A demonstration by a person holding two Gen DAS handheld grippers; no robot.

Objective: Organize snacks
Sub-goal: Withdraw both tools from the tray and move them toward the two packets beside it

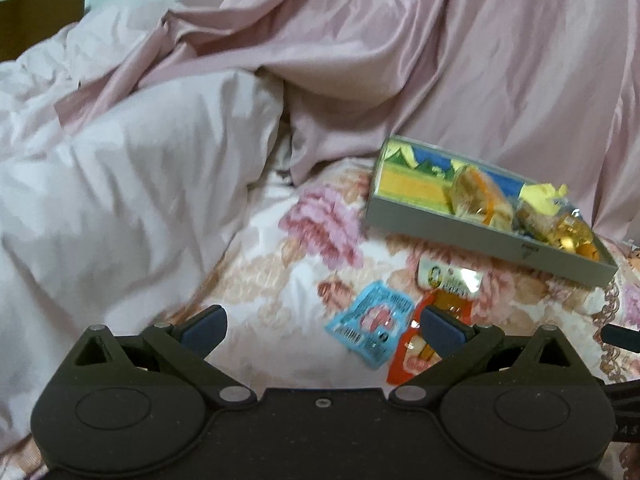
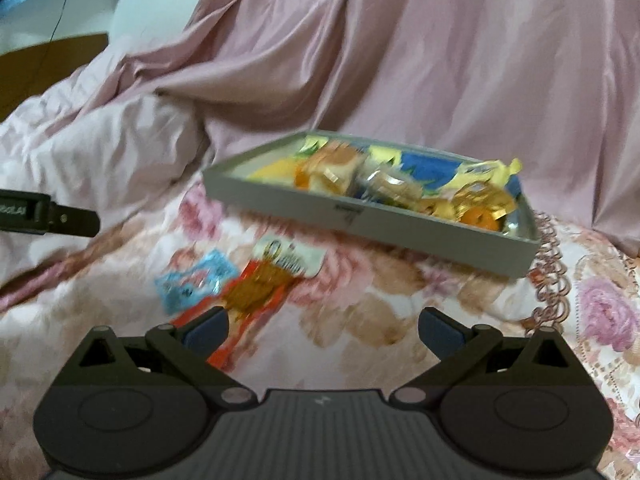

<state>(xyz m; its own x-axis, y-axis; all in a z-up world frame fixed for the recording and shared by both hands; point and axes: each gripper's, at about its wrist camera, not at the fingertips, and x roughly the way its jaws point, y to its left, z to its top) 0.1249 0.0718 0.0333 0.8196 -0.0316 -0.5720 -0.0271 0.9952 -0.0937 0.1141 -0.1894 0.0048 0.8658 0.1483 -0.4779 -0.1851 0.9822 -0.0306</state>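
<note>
A grey tray (image 1: 440,222) (image 2: 280,200) with a colourful printed bottom rests on the floral bedspread and holds several wrapped snacks (image 1: 480,200) (image 2: 400,188). In front of it lie a blue packet (image 1: 370,326) (image 2: 196,280) and a red-orange packet with a white end (image 1: 444,284) (image 2: 264,280). My left gripper (image 1: 324,330) is open and empty, with the blue packet just ahead between its fingers. My right gripper (image 2: 324,330) is open and empty, its left finger (image 2: 206,330) over the red packet's near end. Part of the left gripper shows at the right wrist view's left edge (image 2: 52,216).
A rumpled pale pink duvet (image 1: 120,200) (image 2: 100,140) lies left of the snacks and a dusky pink sheet (image 1: 440,60) (image 2: 400,60) rises behind the tray. A brown headboard (image 1: 36,16) stands at the far left. A lace trim (image 2: 548,264) edges the bedspread right of the tray.
</note>
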